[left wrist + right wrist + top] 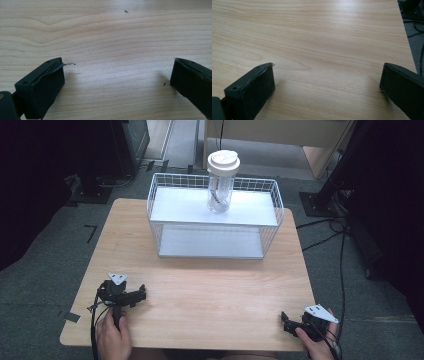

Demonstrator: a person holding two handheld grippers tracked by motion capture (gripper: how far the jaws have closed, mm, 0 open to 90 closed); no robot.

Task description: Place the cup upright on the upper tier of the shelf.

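Clear tumbler with white lid, upright on wire shelf, well beyond both grippers. Left gripper and right gripper low over bare wooden table, jaws wide, empty.

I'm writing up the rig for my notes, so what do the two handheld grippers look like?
Both the left gripper and the right gripper are black, each topped by a pale grey three-cornered plate. Their fingers are blocky, flat-faced and black. Dark cables trail back from each past the person's hands.
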